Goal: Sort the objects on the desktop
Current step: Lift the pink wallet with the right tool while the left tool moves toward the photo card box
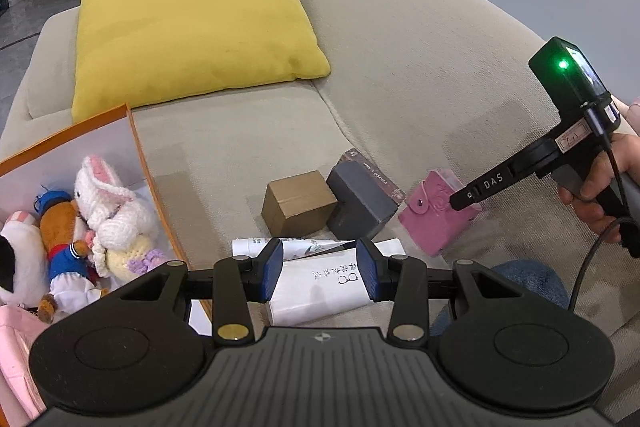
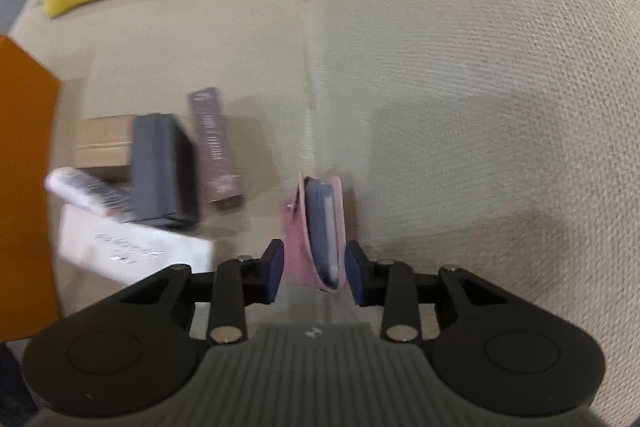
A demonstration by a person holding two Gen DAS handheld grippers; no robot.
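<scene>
Looks like we're mid-pickup on the pink card wallet [image 2: 316, 235]. It's standing on edge on the beige sofa [image 2: 460, 87], right by the seam between seat and back, a bit apart from the pile of boxes on its left. The right tongs [image 2: 314, 273] are straddling it, one pad on each side, but there are slivers of gap on both sides, so I'd call them spread around it and not pinching yet. The picture is blurry, so don't quote me on the exact contact.

The left tongs [image 1: 320, 269] are spread too, holding nothing, hovering over the white box [image 1: 320, 291] with the glasses drawing on it. Just behind that are a brown box [image 1: 298, 205] and a dark grey box [image 1: 360, 203]. The orange box [image 1: 136, 143] at the left, already full of stuffed toys [image 1: 108, 211], might be where things go, though that's a guess.

Next move, I'd say: close the right tongs squarely on the wallet, low enough that it doesn't flop over or splay open, then lift. It's soft and thin, so it could easily tip.
</scene>
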